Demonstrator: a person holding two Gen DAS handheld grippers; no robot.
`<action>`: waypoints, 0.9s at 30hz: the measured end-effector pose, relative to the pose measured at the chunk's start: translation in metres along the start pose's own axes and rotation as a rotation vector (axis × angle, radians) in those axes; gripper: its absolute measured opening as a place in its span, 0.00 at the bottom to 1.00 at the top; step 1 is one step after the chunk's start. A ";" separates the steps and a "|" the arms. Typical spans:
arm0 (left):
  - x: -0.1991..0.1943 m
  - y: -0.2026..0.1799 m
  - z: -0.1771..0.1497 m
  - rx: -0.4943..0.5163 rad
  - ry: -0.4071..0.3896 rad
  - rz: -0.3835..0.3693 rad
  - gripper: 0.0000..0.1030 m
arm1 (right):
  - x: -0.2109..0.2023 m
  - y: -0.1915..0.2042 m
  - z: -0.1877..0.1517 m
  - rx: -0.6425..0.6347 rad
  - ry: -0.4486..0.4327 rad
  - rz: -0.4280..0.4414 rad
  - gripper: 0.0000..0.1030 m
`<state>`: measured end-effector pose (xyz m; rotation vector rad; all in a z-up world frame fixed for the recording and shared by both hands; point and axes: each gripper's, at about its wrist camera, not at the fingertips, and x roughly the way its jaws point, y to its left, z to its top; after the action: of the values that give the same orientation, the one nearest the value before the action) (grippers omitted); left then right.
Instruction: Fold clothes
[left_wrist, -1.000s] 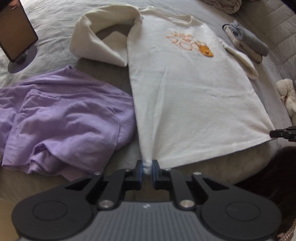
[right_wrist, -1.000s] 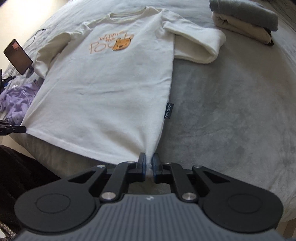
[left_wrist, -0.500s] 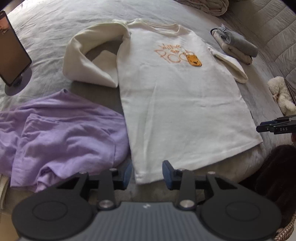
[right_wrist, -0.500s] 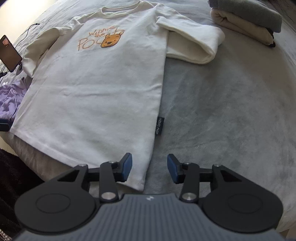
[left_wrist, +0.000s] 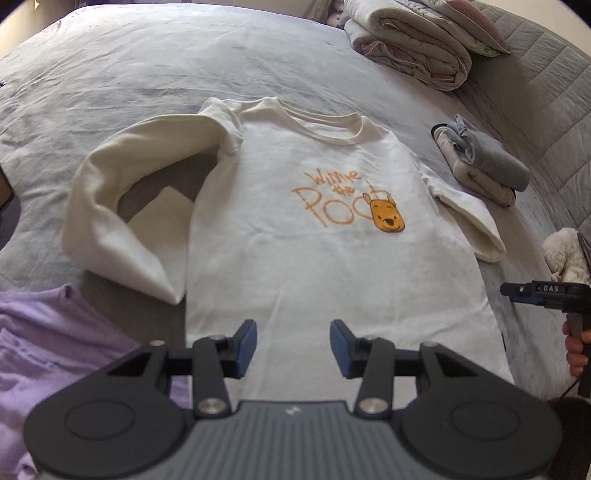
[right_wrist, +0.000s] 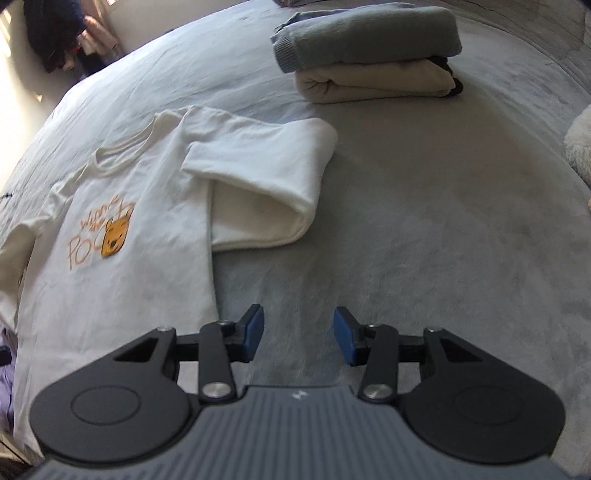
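Note:
A cream long-sleeved shirt (left_wrist: 314, 266) with an orange bear print lies flat, front up, on the grey bed cover (right_wrist: 424, 240). Its left sleeve (left_wrist: 110, 221) and right sleeve (right_wrist: 266, 177) are each bent back toward the body. My left gripper (left_wrist: 293, 347) hovers over the shirt's lower part, its jaws opening with nothing pinched between them. My right gripper (right_wrist: 298, 332) is open over bare bed cover just right of the shirt's (right_wrist: 129, 277) side edge. In the left wrist view the right gripper (left_wrist: 532, 293) also shows at the right edge, held by a hand.
A crumpled purple garment (left_wrist: 74, 350) lies left of the shirt. A stack of folded clothes (right_wrist: 369, 55) sits beyond the right sleeve. A folded duvet (left_wrist: 417, 48) is at the head of the bed, and a plush toy (left_wrist: 565, 254) at the right.
Both grippers let go of the shirt's bottom corners and opened. The left one moved forward over the shirt. The right one rolled and swung off the shirt's right side.

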<state>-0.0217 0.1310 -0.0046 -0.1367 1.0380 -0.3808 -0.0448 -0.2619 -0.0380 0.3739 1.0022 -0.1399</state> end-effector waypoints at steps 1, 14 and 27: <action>0.007 -0.005 0.004 -0.004 -0.010 -0.010 0.43 | 0.004 -0.002 0.003 0.018 -0.011 0.001 0.45; 0.096 -0.047 0.029 -0.016 -0.163 -0.106 0.44 | 0.023 0.006 0.027 -0.039 -0.203 -0.099 0.07; 0.104 -0.054 0.038 -0.006 -0.186 -0.081 0.45 | 0.006 0.041 0.053 -0.452 -0.420 -0.546 0.05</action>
<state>0.0447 0.0395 -0.0544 -0.2162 0.8519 -0.4305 0.0127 -0.2429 -0.0074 -0.3421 0.6691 -0.4554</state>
